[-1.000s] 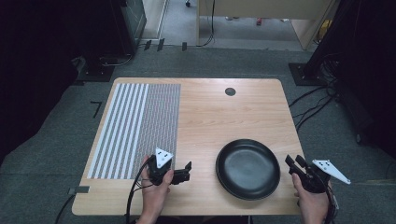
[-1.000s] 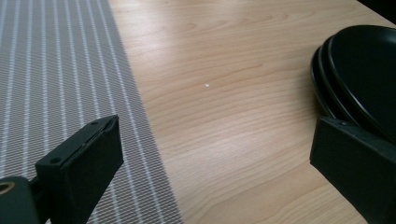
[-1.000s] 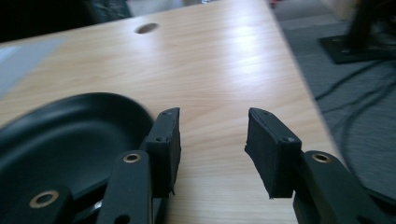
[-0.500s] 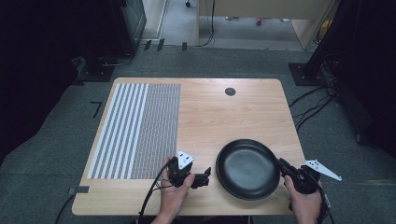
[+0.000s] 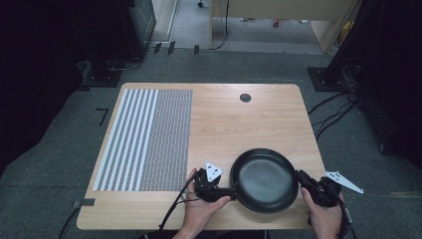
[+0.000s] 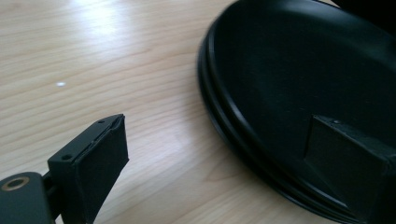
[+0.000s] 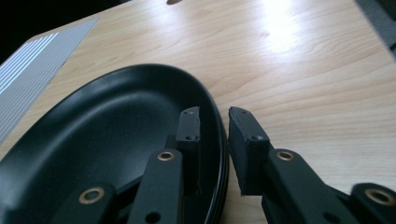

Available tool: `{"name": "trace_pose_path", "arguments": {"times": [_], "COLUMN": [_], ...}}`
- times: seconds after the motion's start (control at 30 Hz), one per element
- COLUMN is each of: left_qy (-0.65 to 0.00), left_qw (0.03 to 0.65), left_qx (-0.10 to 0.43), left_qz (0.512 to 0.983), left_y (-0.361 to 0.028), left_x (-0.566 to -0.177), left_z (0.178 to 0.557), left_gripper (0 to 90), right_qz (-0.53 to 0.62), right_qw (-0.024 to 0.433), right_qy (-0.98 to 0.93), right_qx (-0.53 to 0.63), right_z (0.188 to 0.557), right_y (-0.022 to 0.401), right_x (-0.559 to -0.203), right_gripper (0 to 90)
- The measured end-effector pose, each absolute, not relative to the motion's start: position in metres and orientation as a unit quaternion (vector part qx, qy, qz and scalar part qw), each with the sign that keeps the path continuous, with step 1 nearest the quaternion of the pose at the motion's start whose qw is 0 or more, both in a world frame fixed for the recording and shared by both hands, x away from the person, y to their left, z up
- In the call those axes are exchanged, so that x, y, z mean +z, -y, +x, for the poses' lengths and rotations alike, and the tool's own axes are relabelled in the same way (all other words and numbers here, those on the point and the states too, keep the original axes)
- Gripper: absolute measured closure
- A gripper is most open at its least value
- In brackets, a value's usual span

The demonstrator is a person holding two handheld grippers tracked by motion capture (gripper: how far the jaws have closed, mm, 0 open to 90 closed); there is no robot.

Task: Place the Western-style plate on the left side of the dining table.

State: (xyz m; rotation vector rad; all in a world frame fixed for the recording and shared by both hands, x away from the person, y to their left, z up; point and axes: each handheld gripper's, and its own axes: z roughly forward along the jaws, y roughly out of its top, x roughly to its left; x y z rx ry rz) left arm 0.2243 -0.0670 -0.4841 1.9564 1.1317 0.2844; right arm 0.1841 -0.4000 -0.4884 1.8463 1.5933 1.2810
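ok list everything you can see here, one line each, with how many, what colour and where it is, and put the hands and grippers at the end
black plate: one, black, near edge of the table toward its right, between the two grippers
striped mat: one, grey and white, left part of the table
table: one, light wood, centre of the high view
round hole cover: one, dark, far side of the table
cables: several, black, on the grey floor right of the table
left gripper: one, black, jaws wide apart astride the plate's left rim, lately closing a little
right gripper: one, black, jaws closed onto the plate's right rim
hands: two, at the near edge, each holding a gripper
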Motion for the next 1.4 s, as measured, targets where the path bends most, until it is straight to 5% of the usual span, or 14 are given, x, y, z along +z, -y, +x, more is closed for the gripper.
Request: {"name": "trace_pose_path", "arguments": {"times": [0.17,0.33,0.47,1.4], "left_qy": [-0.44,-0.443,-0.446,-0.457], "left_qw": [0.42,0.417,0.419,0.423], "left_qx": [0.102,0.088,0.069,0.029], "left_qz": [0.787,0.789,0.788,0.782], "left_y": [0.078,0.083,0.085,0.08], "left_x": [-0.484,-0.486,-0.488,-0.486], "left_z": [0.223,0.225,0.23,0.244], "left_gripper": [16.9,39.9,44.9,52.3], "right_qz": [0.666,0.676,0.675,0.663], "right_qw": [0.184,0.173,0.171,0.139], "right_qy": [-0.565,-0.558,-0.558,-0.57], "right_qx": [0.451,0.45,0.451,0.465], "right_z": [0.186,0.186,0.186,0.185], "right_y": [0.4,0.401,0.401,0.404], "right_x": [-0.492,-0.496,-0.496,-0.495], "right_gripper": [78.6,84.1,84.5,87.2]}}
